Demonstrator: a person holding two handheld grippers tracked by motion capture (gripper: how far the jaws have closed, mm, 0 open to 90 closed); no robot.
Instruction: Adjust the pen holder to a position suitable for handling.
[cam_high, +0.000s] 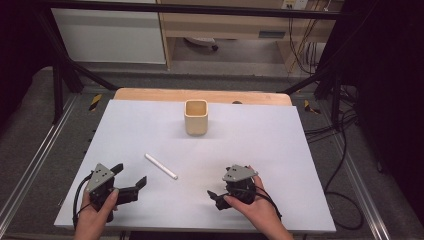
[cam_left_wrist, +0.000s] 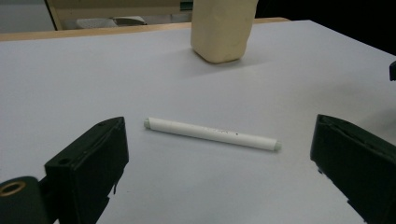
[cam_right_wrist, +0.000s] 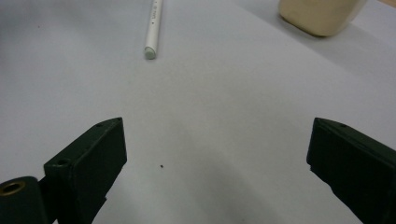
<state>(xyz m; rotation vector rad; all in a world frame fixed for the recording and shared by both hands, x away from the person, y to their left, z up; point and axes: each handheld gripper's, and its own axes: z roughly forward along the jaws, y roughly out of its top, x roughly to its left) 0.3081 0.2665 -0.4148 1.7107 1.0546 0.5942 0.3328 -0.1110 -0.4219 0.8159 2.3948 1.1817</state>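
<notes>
A white pen (cam_high: 161, 166) lies flat on the white table (cam_high: 285, 150), slanting from upper left to lower right. Behind it stands a cream square cup (cam_high: 195, 117), upright and empty as far as I can see. My left gripper (cam_high: 131, 175) rests near the front left, open, its jaws pointing at the pen. In the left gripper view the pen (cam_left_wrist: 212, 133) lies crosswise just beyond the open gripper (cam_left_wrist: 220, 123), with the cup (cam_left_wrist: 223, 30) farther back. My right gripper (cam_high: 216, 199) sits at the front right, open and holding nothing. Ahead of it show the pen's tip (cam_right_wrist: 152, 28) and the cup (cam_right_wrist: 320, 16).
The table's wooden back edge (cam_high: 200, 94) shows behind the white sheet. Black frame bars (cam_high: 65, 70) and cables (cam_high: 345, 165) flank the table on the floor. Bare white surface lies around the pen and cup.
</notes>
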